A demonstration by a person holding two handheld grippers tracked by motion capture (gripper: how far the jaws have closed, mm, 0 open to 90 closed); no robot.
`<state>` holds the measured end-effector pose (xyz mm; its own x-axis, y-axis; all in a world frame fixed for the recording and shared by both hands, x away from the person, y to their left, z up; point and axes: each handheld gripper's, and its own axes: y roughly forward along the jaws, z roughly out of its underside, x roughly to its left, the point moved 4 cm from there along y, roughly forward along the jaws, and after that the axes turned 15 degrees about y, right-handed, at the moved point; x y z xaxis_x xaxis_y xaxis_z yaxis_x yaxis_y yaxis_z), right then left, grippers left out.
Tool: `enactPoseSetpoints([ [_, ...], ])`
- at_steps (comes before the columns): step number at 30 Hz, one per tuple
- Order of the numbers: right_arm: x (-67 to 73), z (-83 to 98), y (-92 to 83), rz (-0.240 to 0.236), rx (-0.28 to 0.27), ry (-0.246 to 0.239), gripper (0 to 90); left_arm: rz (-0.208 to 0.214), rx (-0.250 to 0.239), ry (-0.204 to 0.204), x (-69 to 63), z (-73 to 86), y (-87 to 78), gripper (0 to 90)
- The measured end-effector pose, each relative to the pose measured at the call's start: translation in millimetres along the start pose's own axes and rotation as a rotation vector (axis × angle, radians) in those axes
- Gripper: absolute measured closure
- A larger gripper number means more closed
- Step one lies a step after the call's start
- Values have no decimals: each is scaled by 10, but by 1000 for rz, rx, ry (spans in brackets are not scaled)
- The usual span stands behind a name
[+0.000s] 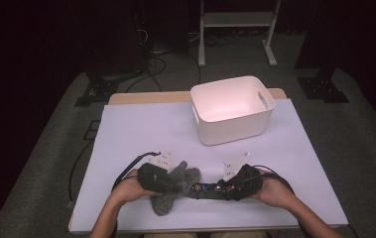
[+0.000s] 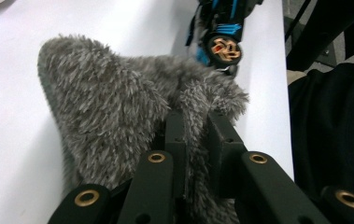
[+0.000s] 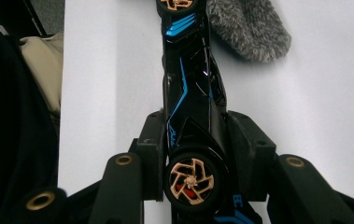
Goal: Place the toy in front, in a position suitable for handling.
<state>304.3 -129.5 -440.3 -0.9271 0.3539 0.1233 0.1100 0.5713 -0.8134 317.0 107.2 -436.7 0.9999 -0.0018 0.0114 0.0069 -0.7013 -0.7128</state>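
At the upper middle of the high view, the white bin (image 1: 232,109) holds nothing. Lower down, my left gripper (image 2: 193,135) pinches the grey furry slipper (image 2: 114,116), and my right gripper (image 3: 195,149) clamps the black toy car (image 3: 188,88).

On the table (image 1: 126,129), the furry slipper (image 1: 173,191) lies left of the toy car (image 1: 208,190), with the bin (image 1: 232,111) behind both.

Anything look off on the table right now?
Nothing broken or spilled. The toy car lies on its side, wheels facing up, in the right gripper. The left gripper pinches the grey slipper. The bin stands upright.
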Motion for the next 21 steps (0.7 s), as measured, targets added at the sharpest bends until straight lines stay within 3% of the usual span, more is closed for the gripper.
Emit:
enactPoseSetpoints([
  [5, -21, -58, 19, -20, 27, 26, 575, 6, 14, 8, 1, -59, 75, 802],
  [13, 38, -314, 255, -44, 77, -20, 527, 11, 18, 11, -12, -82, 86, 802],
  [21, 78, -353, 318, -14, 90, -44, 555, 15, -34, -12, -21, -4, 72, 787],
])
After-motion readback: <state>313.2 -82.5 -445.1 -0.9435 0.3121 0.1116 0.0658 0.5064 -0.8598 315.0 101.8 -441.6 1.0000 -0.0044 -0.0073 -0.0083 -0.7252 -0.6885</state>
